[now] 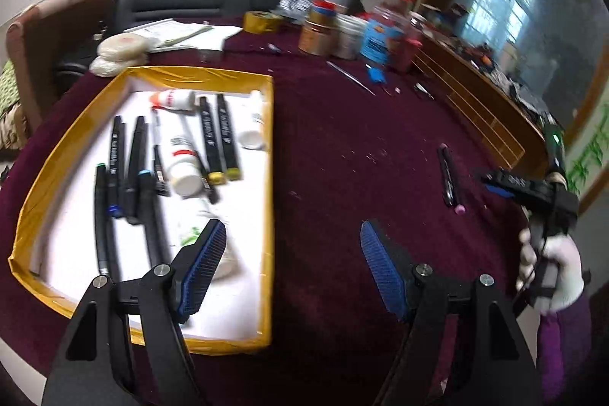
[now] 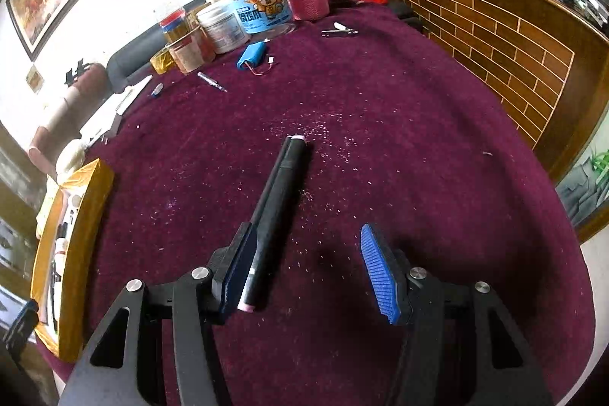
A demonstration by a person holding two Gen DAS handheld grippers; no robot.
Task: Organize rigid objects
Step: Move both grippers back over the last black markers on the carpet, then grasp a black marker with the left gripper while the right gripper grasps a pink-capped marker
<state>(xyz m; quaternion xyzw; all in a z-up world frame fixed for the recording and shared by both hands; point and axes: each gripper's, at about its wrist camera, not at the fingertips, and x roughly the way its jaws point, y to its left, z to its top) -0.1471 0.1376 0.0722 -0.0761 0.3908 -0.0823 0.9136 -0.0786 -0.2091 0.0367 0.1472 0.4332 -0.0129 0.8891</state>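
A black marker (image 2: 279,215) with pink ends is seen lying flat on the dark red tablecloth (image 2: 418,139), well apart from the yellow-edged tray (image 1: 268,215) where the other markers and small bottles are already laid. In the right wrist view its long axis is found running from lower centre up toward the middle of the frame, nearly in line with the fingers. The right gripper (image 2: 304,269) is held released, nothing clamped; the marker's near end is seen against the left pad, so the body sits off to the left of the gap, not centred. The left gripper (image 1: 293,265) is also held released and empty, above the tray's right edge. The right hand (image 1: 548,273) is judged the nearer.
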